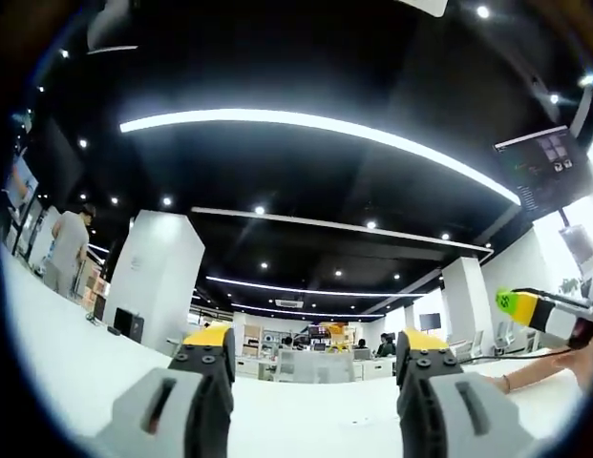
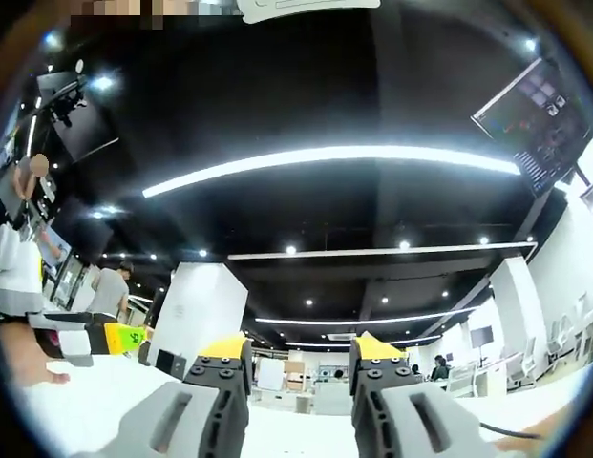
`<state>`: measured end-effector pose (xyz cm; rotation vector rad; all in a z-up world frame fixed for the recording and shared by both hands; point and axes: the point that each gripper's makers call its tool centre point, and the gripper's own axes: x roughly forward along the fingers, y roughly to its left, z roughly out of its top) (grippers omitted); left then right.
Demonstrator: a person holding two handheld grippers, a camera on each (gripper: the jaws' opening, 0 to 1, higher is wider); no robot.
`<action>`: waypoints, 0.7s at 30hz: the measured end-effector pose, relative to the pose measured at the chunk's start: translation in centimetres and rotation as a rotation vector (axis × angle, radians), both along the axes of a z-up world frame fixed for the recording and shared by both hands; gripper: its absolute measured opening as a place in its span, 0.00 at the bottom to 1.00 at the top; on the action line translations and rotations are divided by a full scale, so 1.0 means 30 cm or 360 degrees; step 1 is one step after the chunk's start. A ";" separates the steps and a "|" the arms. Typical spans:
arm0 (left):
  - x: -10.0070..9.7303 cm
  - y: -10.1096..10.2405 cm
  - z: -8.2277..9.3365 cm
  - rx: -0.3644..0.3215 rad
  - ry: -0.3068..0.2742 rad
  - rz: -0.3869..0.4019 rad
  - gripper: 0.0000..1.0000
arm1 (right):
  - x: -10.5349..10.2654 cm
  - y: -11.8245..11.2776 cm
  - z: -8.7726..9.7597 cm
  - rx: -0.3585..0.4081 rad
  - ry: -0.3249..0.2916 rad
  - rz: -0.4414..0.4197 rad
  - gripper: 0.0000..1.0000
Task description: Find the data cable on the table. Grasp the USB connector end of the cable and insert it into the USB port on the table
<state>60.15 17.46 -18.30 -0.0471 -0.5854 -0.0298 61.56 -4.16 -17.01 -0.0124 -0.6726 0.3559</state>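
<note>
Evidently the job is barely begun. The left tongs (image 1: 315,343) and the right tongs (image 2: 299,351) both stand wide and empty, aimed low across the white worktop (image 1: 67,363). A thin dark strand (image 2: 521,435) at the worktop's near edge may be the data cable, but I cannot tell. Finding it, grasping the connector and plugging it in all remain.

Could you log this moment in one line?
left hand-held gripper open, empty | right hand-held gripper open, empty | white table top ahead
</note>
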 end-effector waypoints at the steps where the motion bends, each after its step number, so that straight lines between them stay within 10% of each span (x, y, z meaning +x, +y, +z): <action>1: -0.001 0.001 0.001 0.0000 0.0000 0.0002 0.68 | 0.000 0.003 -0.001 -0.0008 -0.0002 -0.0002 0.41; 21: -0.001 -0.007 -0.004 0.0018 0.0032 -0.0005 0.70 | 0.006 0.008 -0.008 -0.0031 0.0017 -0.0012 0.44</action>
